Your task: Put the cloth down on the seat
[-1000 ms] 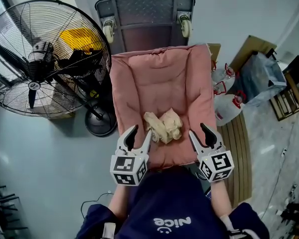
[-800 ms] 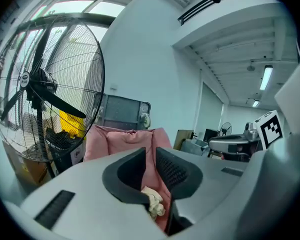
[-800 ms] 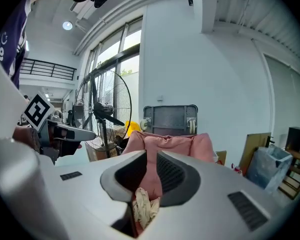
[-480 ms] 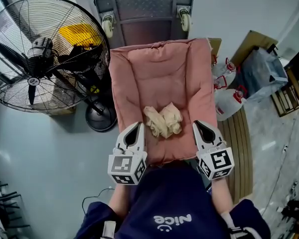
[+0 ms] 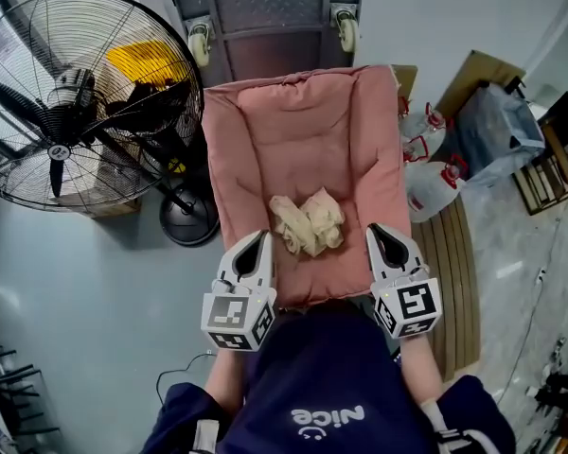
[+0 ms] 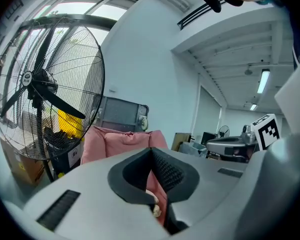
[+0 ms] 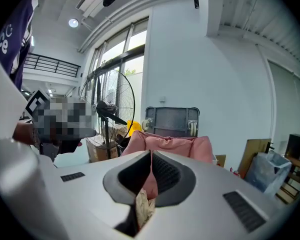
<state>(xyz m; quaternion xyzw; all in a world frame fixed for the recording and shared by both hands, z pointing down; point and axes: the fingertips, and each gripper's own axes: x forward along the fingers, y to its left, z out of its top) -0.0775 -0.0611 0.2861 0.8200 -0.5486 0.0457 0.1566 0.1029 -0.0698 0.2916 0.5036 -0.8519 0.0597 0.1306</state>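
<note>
The crumpled beige cloth (image 5: 308,223) lies on the pink cushioned seat (image 5: 293,130), on its front half and about midway between its side edges, touched by neither tool. The left gripper (image 5: 257,240) hangs over the seat's front left corner, jaws closed together with nothing between them. The right gripper (image 5: 380,234) hangs over the seat's front right corner, also closed and empty. A large floor fan (image 5: 66,112) stands left of the seat, and a platform trolley (image 5: 270,17) stands upended behind it.
</note>
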